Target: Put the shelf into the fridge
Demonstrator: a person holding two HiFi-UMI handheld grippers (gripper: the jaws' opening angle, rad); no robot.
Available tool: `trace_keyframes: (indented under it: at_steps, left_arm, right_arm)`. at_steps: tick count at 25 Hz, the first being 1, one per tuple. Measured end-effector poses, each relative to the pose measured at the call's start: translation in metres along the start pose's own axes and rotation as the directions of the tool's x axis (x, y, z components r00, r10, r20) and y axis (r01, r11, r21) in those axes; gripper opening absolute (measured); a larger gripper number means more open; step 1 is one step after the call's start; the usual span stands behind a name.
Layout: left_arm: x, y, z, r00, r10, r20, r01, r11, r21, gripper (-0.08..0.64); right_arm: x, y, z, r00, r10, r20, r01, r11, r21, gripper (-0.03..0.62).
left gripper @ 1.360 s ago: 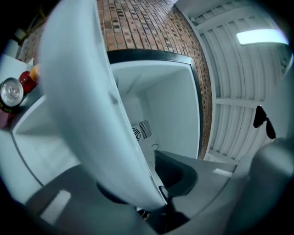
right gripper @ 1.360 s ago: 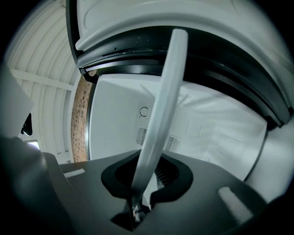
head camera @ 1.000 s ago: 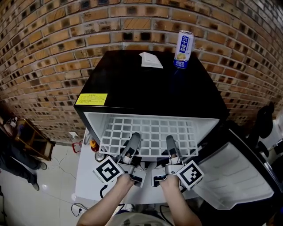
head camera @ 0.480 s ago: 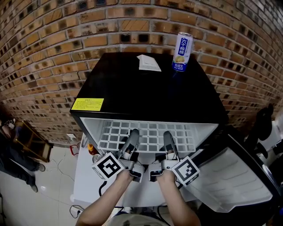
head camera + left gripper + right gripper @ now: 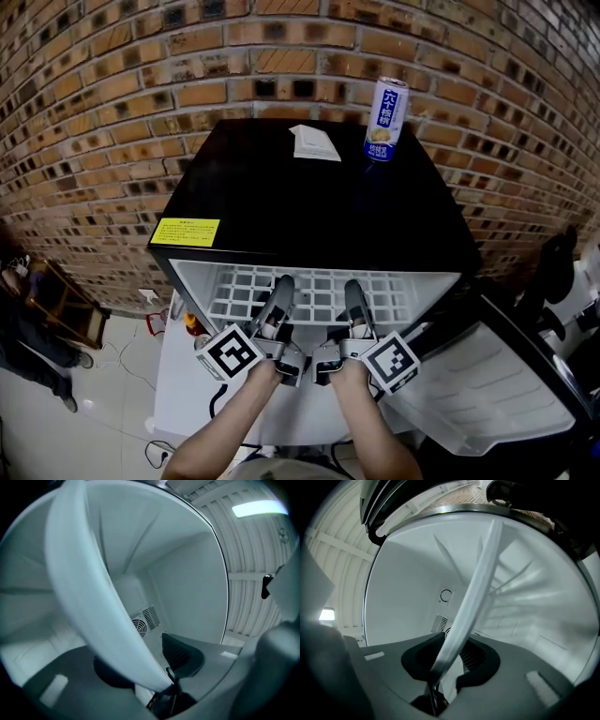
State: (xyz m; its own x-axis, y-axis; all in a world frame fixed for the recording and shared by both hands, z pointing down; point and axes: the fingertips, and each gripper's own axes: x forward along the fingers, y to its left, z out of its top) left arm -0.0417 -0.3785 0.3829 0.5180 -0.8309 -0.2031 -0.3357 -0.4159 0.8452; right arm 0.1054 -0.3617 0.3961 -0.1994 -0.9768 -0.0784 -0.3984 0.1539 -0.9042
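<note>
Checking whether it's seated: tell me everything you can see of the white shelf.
The shelf is a white grid of square cells, wire-like. It lies level, mostly inside the open black fridge. Its front bar sits within the left tongs, whose jaws are opening, and within the right tongs. Neither visibly clamps it.

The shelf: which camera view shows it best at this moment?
The head view: the shelf shows as a wide white grid sticking out of the open fridge. The left gripper view shows only one blurred white bar of it, the right gripper view likewise.
</note>
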Motion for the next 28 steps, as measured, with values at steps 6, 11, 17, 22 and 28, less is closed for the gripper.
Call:
trace_keyframes:
  at_steps: [6,11,17,22,28]
  left_arm:
    - [-0.003,-0.003,-0.003,0.999,-0.038,0.01,0.038,0.999,-0.002,0.175]
    - [-0.015,-0.007,-0.016,0.997,-0.07,0.022,0.071,0.997,-0.034,0.163]
    - [-0.04,-0.013,-0.023,0.998,-0.067,-0.001,0.067,0.998,0.011,0.162]
    - [-0.062,-0.024,-0.026,0.997,-0.07,-0.019,0.071,0.994,0.082,0.14]
    - [-0.086,-0.044,-0.029,0.995,-0.092,-0.05,0.099,0.978,0.182,0.058]
  right_arm:
    - [-0.005,0.002,-0.002,1.0,0.009,0.004,-0.009,1.0,-0.003,0.107]
    - [-0.017,0.016,0.001,0.996,0.091,0.005,-0.09,0.99,-0.106,0.121]
    - [-0.048,0.02,-0.011,0.997,0.082,0.0,-0.081,0.99,-0.119,0.115]
    - [-0.069,0.027,-0.025,0.996,0.086,-0.025,-0.089,0.983,-0.159,0.077]
    - [-0.09,0.045,-0.044,0.988,0.145,-0.053,-0.152,0.97,-0.191,0.02]
